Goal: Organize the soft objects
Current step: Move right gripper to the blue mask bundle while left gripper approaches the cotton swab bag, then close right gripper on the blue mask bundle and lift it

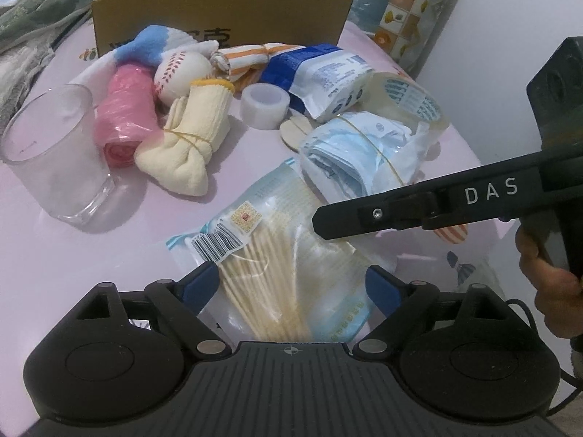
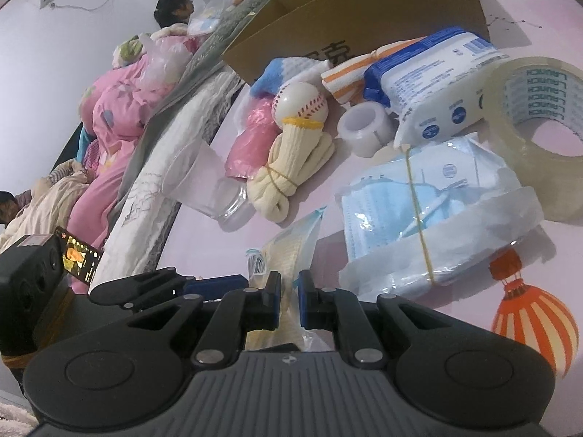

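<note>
A clear bag of cotton swabs [image 1: 277, 255] lies on the pink table. My left gripper [image 1: 293, 284] is open, its blue pads either side of the bag's near end. My right gripper [image 2: 289, 302] is nearly closed on the bag's edge [image 2: 291, 251]; it shows as a black finger [image 1: 400, 211] over the bag in the left wrist view. Beyond lie cream socks [image 1: 189, 142] bound with a rubber band, a pink roll [image 1: 124, 116], a soft baseball [image 1: 182, 73], a blue sock [image 1: 145, 45], a striped cloth [image 1: 247, 58] and a pack of face masks [image 1: 353, 153].
An open cardboard box [image 1: 218, 11] stands at the back. A clear plastic cup [image 1: 51, 149] stands at left. A small tape roll [image 1: 264, 103], a large clear tape roll [image 2: 535, 127] and a blue-white wipes pack [image 1: 324, 76] lie among the pile. Bedding [image 2: 120, 109] lies beyond the table.
</note>
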Tool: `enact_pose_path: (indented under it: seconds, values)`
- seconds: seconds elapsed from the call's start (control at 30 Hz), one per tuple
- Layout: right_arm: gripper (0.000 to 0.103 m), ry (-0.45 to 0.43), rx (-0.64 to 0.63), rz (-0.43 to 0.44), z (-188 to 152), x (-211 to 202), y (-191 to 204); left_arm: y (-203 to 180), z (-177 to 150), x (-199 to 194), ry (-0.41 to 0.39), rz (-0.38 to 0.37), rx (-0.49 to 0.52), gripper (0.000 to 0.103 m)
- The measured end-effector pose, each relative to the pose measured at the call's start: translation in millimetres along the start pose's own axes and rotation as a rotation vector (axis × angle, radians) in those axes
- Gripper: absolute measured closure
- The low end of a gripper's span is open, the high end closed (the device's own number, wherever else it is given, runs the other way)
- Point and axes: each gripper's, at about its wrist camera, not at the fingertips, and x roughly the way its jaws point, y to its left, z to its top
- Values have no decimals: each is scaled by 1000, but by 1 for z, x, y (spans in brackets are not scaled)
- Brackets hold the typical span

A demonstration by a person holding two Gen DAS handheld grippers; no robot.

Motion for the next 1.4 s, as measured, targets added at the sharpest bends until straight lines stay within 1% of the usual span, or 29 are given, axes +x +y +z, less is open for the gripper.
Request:
enact_pose_path:
  seconds: [0.2, 0.27, 0.33, 0.4, 0.47, 0.5, 0.53, 0.6, 0.63, 0.7, 0.8, 0.93, 1.03, 1.17, 1.23, 1.27, 1.3, 1.33, 1.37, 1.4]
  values:
    - [69, -12, -33, -12, -2, -4, 8, -2, -5, -5, -15, 6, 13, 29]
    - [68, -35, -55, -23, -3, -13, 12, -2, -6, -6, -16, 16, 11, 33]
    - [64, -77, -70, -17, -5, -29, 13, -3, -6, -9, -18, 26, 15, 35]
    - [47, -131, -80, -38, -6, -47, 12, -5, -6, -11, -21, 37, 26, 34]
    - [41, -191, -108, -111, -8, -63, 11, -8, -7, -12, -27, 59, 47, 33]
    - [41, -217, -123, -159, -10, -69, 11, -8, -7, -12, -28, 73, 53, 33]
    - [41, -242, -137, -224, -11, -73, 10, -8, -7, -13, -27, 88, 57, 33]
    - [40, -251, -141, -307, -10, -74, 6, -5, -7, -13, -28, 110, 53, 33]
    - [40, -242, -119, -319, -9, -73, 1, -3, -7, -13, -28, 124, 47, 33]
    - [40, -219, -54, -294, -8, -70, -8, 3, -6, -13, -30, 153, 26, 31]
    - [40, -200, 92, -254, -8, -67, -31, 13, -4, -14, -28, 152, -12, 31]
    - [40, -202, 251, -233, -11, -65, -53, 16, -4, -11, -28, 162, -13, 31]
    - [40, -203, 308, -220, -8, -54, -59, 19, -4, -11, -32, 146, -12, 30]
    - [39, -231, 327, -212, -4, -37, -57, 21, -5, -11, -36, 132, -13, 30]
    - [44, -251, 343, -210, -5, -29, -57, 22, -6, -11, -39, 125, -16, 30]
    - [57, -255, 351, -207, -6, -25, -57, 23, -7, -11, -41, 121, -19, 30]
    - [64, -256, 361, -200, -7, -21, -59, 24, -7, -12, -42, 118, -21, 30]
    - [67, -268, 362, -184, -10, -21, -60, 24, -7, -12, -43, 116, -23, 30]
    - [76, -278, 361, -179, -12, -21, -61, 24, -7, -12, -44, 116, -22, 30]
    - [77, -285, 362, -175, -13, -24, -62, 24, -7, -12, -45, 116, -21, 30]
